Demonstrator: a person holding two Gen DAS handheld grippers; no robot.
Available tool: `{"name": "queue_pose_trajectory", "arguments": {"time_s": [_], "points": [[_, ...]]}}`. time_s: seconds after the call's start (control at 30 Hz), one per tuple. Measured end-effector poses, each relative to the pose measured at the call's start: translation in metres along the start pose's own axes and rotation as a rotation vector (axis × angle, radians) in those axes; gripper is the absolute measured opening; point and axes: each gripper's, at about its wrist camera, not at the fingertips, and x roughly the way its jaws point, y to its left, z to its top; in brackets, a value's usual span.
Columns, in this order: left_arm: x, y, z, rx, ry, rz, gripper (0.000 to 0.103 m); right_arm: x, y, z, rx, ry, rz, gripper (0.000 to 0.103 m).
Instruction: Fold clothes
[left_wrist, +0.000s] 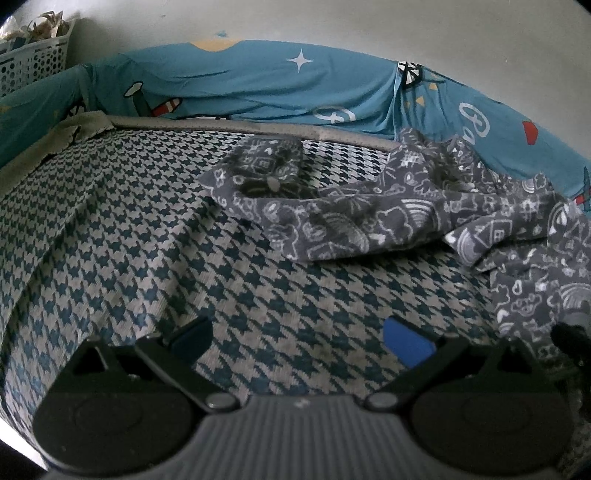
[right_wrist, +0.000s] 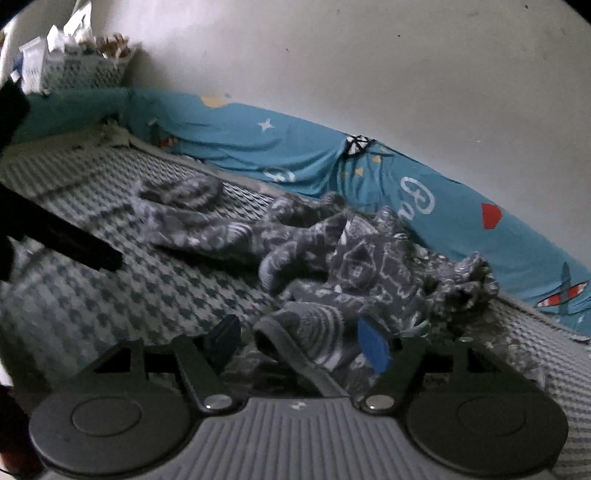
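- A white perforated basket (left_wrist: 35, 55) sits at the far left by the wall, holding pale crumpled items too blurred to name.
- The left gripper (left_wrist: 299, 341) hovers over bare houndstooth mat (left_wrist: 147, 229), jaws spread wide, holding nothing.
- The grey patterned garment (left_wrist: 369, 218) lies crumpled ahead and right of it, against the blue printed sheet (left_wrist: 258, 85).
- The right gripper (right_wrist: 299, 341) is open, a garment fold lying between its fingers.
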Motion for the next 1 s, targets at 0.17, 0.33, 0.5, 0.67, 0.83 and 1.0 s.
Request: {"name": "queue_pose_trajectory", "arguments": {"time_s": [0.17, 0.33, 0.5, 0.67, 0.83, 1.0], "points": [[-0.001, 0.004, 0.001, -0.009, -0.005, 0.005, 0.103, 0.009, -0.005, 0.001, 0.041, 0.015, -0.042, 0.040], [-0.003, 0.012, 0.004, -0.032, -0.015, 0.019, 0.103, -0.001, -0.021, 0.007, 0.165, -0.024, 0.047, 0.013], [-0.004, 0.025, 0.008, -0.079, -0.017, 0.041, 0.103, -0.022, -0.031, 0.010, 0.274, -0.090, 0.321, 0.013], [-0.004, 0.038, 0.009, -0.129, -0.021, 0.062, 0.103, -0.027, -0.015, 0.008, 0.262, -0.073, 0.540, 0.013], [-0.004, 0.047, 0.012, -0.171, -0.024, 0.076, 0.103, -0.027, 0.013, 0.000, 0.177, -0.019, 0.627, 0.013], [-0.001, 0.050, 0.015, -0.192, -0.025, 0.069, 0.103, -0.018, 0.037, -0.009, 0.069, 0.082, 0.609, 0.017]]}}
